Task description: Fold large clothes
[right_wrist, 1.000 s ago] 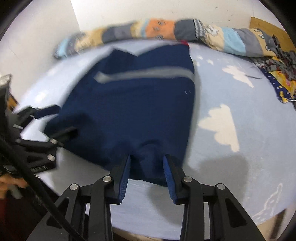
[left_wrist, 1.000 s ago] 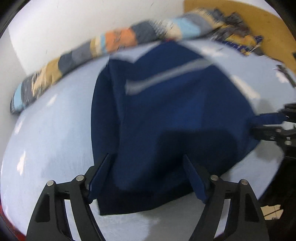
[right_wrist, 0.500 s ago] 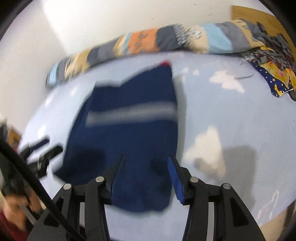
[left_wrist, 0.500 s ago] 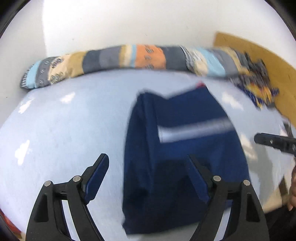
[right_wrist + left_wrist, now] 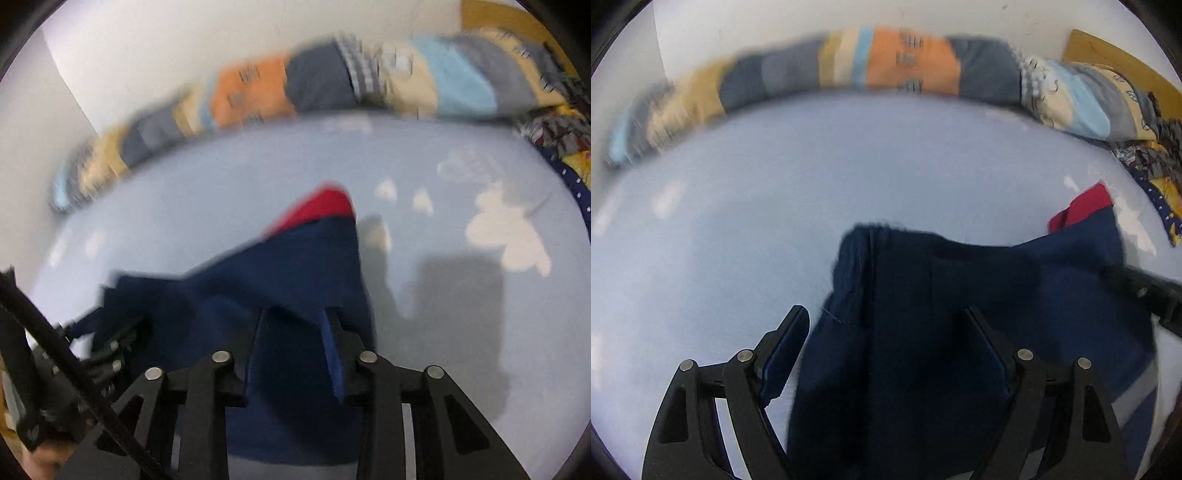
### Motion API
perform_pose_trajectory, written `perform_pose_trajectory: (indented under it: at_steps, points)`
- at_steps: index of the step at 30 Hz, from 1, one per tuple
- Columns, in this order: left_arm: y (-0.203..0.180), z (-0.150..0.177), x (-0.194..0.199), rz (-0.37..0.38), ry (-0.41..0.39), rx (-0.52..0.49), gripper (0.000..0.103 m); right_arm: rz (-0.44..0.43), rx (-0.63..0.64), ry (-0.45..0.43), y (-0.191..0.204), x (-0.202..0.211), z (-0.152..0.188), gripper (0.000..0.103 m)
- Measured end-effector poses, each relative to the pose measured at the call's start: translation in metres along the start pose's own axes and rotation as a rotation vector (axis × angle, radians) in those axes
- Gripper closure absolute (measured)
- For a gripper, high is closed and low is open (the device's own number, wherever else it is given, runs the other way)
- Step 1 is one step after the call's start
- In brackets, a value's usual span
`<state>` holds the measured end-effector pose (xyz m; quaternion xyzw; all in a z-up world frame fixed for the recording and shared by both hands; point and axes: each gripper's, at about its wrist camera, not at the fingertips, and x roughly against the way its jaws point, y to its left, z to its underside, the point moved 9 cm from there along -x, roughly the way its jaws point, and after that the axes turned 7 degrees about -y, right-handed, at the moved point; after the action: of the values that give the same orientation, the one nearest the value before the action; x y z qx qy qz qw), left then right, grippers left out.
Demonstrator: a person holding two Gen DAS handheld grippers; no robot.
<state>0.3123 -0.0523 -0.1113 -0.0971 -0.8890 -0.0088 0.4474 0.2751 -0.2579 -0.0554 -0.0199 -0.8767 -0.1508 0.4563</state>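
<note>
Right wrist view: a navy garment with a red inner collar lies on the light-blue bed. The right tool has just been closing, cloth between its narrowed jaws; whether it pinches is unclear. The left tool gapes wide over the fabric, gripping nothing. The garment looks soft, light and floppy, best pinched at the hem corners.

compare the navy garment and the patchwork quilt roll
The navy garment is mostly one dark colour; the patchwork quilt roll has many coloured patches. The garment lies low in the foreground; the roll stretches along the wall. Both rest on the pale blue sheet.
</note>
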Motion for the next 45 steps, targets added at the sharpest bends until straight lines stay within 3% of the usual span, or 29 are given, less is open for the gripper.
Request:
perform_pose_trajectory:
  at_steps: [2, 5, 11, 14, 20, 23, 27, 32, 36, 41, 45]
  points:
    - [0.006, 0.001, -0.004, 0.047, 0.017, 0.067, 0.015, 0.022, -0.006, 0.058, -0.007, -0.021, 0.011, 0.07]
    - [0.006, 0.0, 0.017, 0.02, -0.03, 0.015, 0.016, 0.014, -0.01, 0.049, -0.007, -0.015, 0.008, 0.071]
    - [-0.007, 0.031, 0.092, 0.04, -0.122, -0.035, 0.016, -0.026, 0.021, -0.015, 0.004, 0.063, 0.016, 0.071]
    - [-0.007, 0.057, 0.123, 0.035, -0.137, -0.064, 0.016, -0.03, 0.036, -0.016, 0.007, 0.093, 0.04, 0.071]
    - [-0.005, 0.123, 0.169, -0.029, -0.156, -0.101, 0.016, -0.041, 0.084, -0.023, 0.018, 0.148, 0.13, 0.068]
    - [-0.005, 0.154, 0.176, -0.024, -0.13, -0.083, 0.016, -0.041, 0.061, -0.02, 0.019, 0.156, 0.161, 0.068]
    - [-0.003, 0.167, 0.172, -0.048, -0.112, -0.092, 0.016, -0.038, 0.074, -0.02, 0.027, 0.159, 0.181, 0.066]
    - [-0.007, 0.171, 0.163, -0.065, -0.117, -0.102, 0.016, -0.055, -0.027, 0.064, 0.02, 0.138, 0.198, 0.044]
    - [-0.007, 0.172, 0.16, -0.068, -0.129, -0.075, 0.015, -0.048, -0.053, 0.075, 0.021, 0.131, 0.197, 0.034]
    - [-0.009, 0.17, 0.159, -0.099, -0.17, -0.091, 0.014, 0.029, 0.038, 0.069, 0.031, 0.128, 0.202, 0.03]
    - [-0.009, 0.169, 0.159, -0.112, -0.193, -0.129, 0.011, 0.031, 0.08, 0.067, 0.028, 0.127, 0.206, 0.031]
